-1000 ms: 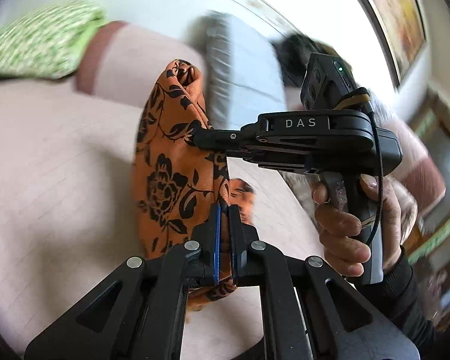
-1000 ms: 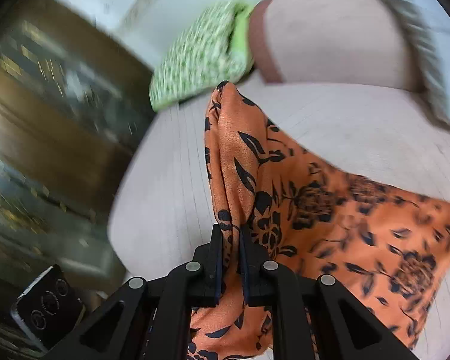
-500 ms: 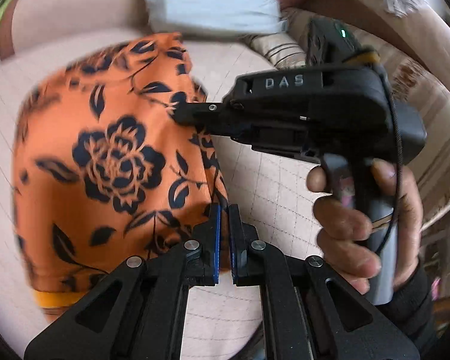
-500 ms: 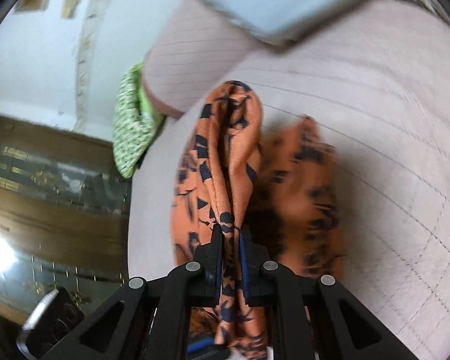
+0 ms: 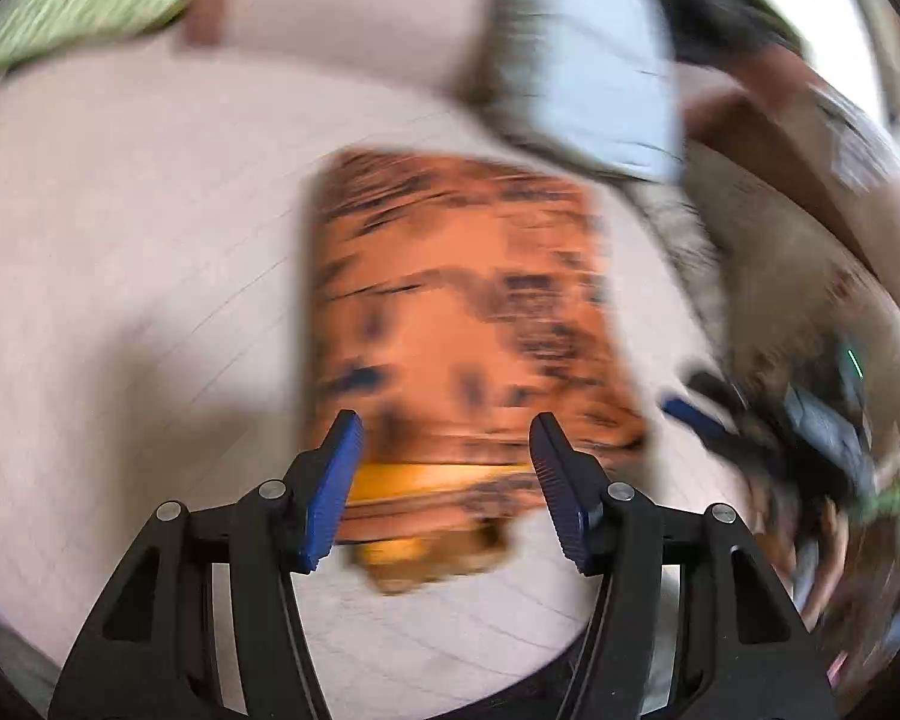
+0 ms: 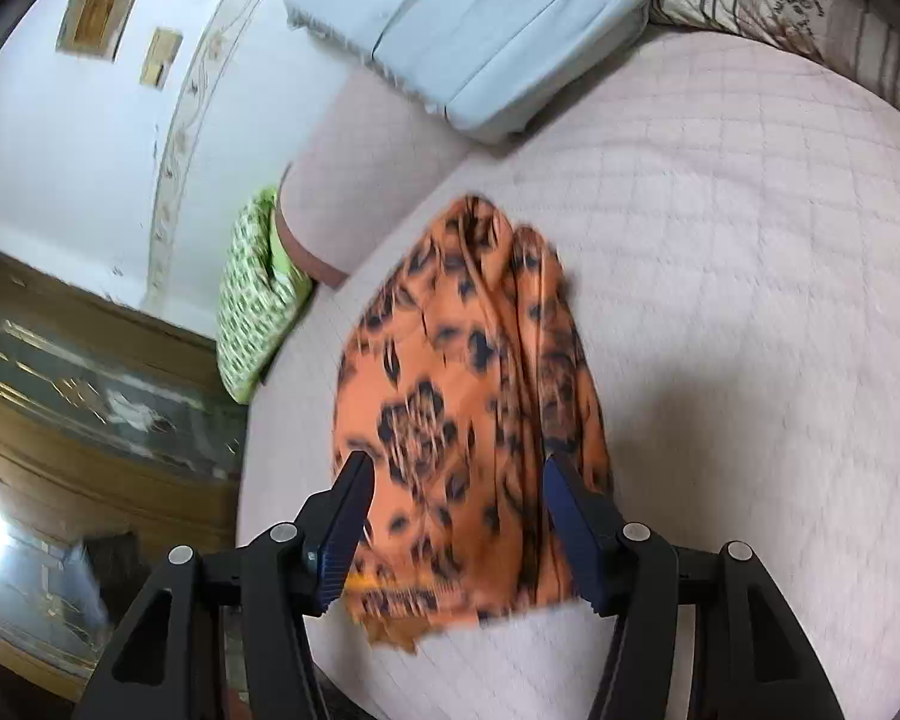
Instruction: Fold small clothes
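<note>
An orange cloth with black flowers (image 5: 468, 312) lies folded on the pale quilted bed (image 5: 120, 276); the left wrist view is blurred. My left gripper (image 5: 447, 462) hovers over the cloth's near edge, jaws opening, pads clear of the fabric. In the right wrist view the same cloth (image 6: 468, 414) lies bunched in long folds. My right gripper (image 6: 456, 504) stands over its near end, jaws opening, nothing pinched between the blue pads (image 6: 345, 534). The right gripper and the hand holding it show blurred at the right of the left wrist view (image 5: 798, 420).
A light blue pillow (image 6: 480, 24) and a striped cushion (image 6: 798, 6) lie at the head of the bed. A green patterned pillow (image 6: 258, 294) sits by a pink bolster (image 6: 354, 180). A wooden cabinet (image 6: 78, 372) stands beside the bed.
Both grippers have let go of the cloth and their jaws have parted. The cloth, held up a second ago, now lies on the bed. Both hands moved down.
</note>
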`<state>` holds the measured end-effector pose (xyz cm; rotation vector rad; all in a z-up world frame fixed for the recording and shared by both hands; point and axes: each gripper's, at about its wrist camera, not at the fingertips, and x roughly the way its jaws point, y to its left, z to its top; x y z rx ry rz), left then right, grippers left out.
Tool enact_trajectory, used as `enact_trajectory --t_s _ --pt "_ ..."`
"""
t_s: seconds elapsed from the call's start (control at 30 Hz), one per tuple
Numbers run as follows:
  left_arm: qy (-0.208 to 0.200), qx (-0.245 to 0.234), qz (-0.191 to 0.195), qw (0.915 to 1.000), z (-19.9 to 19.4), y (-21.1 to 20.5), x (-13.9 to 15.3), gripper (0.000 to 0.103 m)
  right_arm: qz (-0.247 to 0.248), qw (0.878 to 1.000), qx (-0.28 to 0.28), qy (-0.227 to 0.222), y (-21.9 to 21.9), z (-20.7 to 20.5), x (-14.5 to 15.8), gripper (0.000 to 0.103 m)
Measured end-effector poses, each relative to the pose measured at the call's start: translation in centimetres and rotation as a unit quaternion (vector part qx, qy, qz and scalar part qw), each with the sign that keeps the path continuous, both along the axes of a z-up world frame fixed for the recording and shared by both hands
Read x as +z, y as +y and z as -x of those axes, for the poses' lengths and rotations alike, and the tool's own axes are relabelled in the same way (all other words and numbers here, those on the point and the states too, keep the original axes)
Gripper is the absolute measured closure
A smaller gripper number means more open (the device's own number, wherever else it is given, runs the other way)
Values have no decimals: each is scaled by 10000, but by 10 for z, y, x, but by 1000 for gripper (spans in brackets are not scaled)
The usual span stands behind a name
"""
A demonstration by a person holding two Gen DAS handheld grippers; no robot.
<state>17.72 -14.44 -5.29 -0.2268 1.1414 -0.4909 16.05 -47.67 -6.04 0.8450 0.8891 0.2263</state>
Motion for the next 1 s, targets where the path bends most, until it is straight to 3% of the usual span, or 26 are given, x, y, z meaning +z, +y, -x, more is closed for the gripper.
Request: enact_trajectory --t_s 0.13,0.2,0.3,0.4,0.47,0.57,0.7,0.73,0.77,0.8,0.87,1.0 --pt "79 389 168 9991 -6 16 -25 46 384 9984 210 362 24 0 -26 50" --pt "194 357 199 9990 -5 19 -34 46 967 9937 278 487 33 -2 -31 74" --pt "263 238 344 9988 1 17 -37 46 923 9942 293 463 35 9 -21 92" --pt "379 143 122 9991 5 14 -48 46 1420 9883 110 547 34 25 -11 93" --pt "549 62 65 9985 4 11 -62 46 1508 9847 66 875 32 19 -30 93" --pt "642 40 161 9978 4 20 -59 46 1411 9838 174 1096 30 15 -50 93" --pt "418 357 607 9966 -4 46 -34 44 754 9962 103 415 13 33 -16 88" --pt "427 431 673 9959 -11 49 -31 44 713 9971 -15 280 7 37 -7 83" --pt "441 487 717 9953 -19 51 -30 44 771 9967 -153 214 0 36 1 62" --pt "469 531 753 9946 -29 51 -31 44 830 9962 -217 177 -5 31 4 48" --pt "495 538 784 9942 -44 45 -33 44 946 9951 -298 44 -15 15 10 47" --pt "620 498 911 9927 -76 30 -41 44 835 9959 -92 345 -20 -35 -1 47"
